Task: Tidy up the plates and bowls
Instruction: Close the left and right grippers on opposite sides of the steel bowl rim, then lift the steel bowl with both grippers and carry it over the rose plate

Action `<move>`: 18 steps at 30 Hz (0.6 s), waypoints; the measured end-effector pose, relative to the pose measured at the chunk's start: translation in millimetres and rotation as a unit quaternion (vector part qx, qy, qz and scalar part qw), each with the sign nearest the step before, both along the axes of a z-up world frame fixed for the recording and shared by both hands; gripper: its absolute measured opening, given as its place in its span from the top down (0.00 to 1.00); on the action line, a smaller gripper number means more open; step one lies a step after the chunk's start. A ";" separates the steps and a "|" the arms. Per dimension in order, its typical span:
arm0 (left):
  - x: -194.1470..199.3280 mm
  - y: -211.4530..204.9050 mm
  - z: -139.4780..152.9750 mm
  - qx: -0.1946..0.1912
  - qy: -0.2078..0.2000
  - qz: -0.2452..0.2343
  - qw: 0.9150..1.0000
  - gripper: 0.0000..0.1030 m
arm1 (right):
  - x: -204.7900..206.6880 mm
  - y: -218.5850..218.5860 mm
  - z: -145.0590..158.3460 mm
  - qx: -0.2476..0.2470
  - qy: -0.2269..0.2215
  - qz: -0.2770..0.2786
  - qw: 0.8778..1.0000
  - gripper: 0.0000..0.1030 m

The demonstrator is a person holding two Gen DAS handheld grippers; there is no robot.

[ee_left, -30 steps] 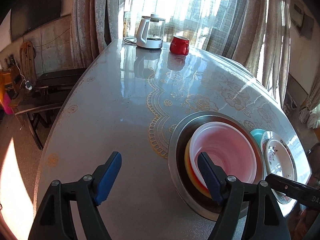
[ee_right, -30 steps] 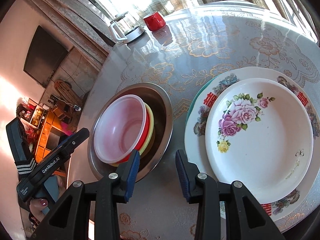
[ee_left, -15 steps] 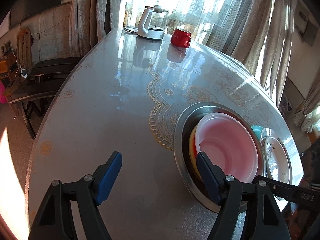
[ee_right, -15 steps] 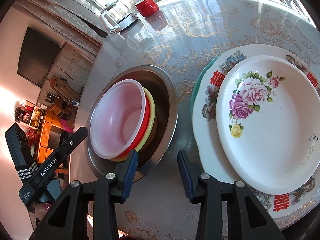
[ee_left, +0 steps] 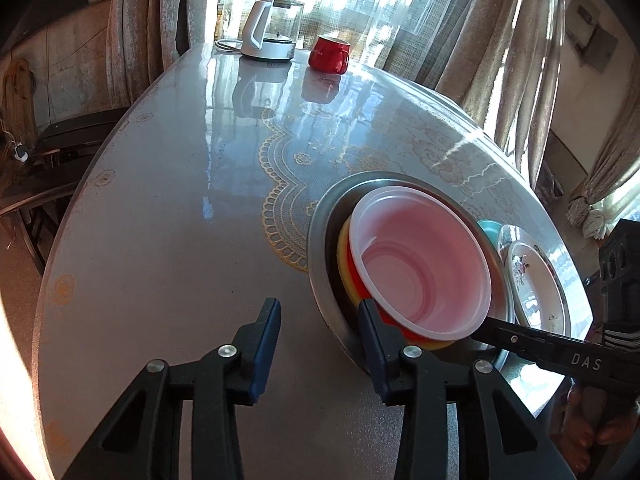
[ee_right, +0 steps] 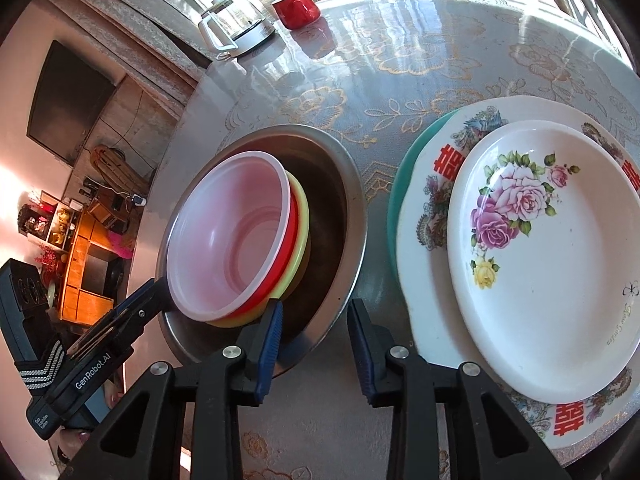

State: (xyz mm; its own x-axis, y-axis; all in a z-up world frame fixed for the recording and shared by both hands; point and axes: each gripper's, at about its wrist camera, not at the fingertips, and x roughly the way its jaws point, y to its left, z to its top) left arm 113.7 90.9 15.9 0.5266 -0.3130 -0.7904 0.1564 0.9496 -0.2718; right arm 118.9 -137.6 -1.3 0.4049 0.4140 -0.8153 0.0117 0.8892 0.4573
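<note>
A round table [ee_left: 168, 208] with a glossy lace-print cover holds two stacks of dishes side by side.

One stack is four nested bowls: a steel bowl [ee_right: 340, 184] at the bottom, then a yellow bowl [ee_right: 302, 216], a red bowl [ee_right: 294, 224] and a clear pink bowl [ee_right: 236, 232] on top. The three plastic bowls sit tilted toward the steel bowl's left side as the right wrist view shows it.

The other stack is three plates: a teal plate [ee_right: 416, 152] lowest, a large plate [ee_right: 424, 216] with red characters on it, and a small rose plate [ee_right: 536, 256] on top.

The left claw [ee_left: 318, 320] has just been closing. Its fingers stand apart across the steel bowl's near rim, one outside, one inside against the plastic bowls; whether they press is unclear.

The right claw [ee_right: 314, 320] has also been closing. Its fingers stand apart astride the steel bowl's rim on the plate side, not clearly pressing.

At the far edge stand one kettle [ee_left: 272, 28] and one red mug [ee_left: 330, 54].
</note>
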 end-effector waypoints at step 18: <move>-0.9 -11.6 -4.4 -0.031 0.024 -0.053 0.998 0.72 | 11.9 13.0 -3.0 -0.032 -0.017 0.019 0.999 0.74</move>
State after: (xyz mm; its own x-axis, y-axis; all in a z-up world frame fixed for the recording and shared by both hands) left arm 112.8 79.2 11.5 0.4499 -0.4151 -0.7907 0.2412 0.9090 -0.3400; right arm 130.8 -124.6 -4.4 0.4177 0.3769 -0.8267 -0.0361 0.9160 0.3994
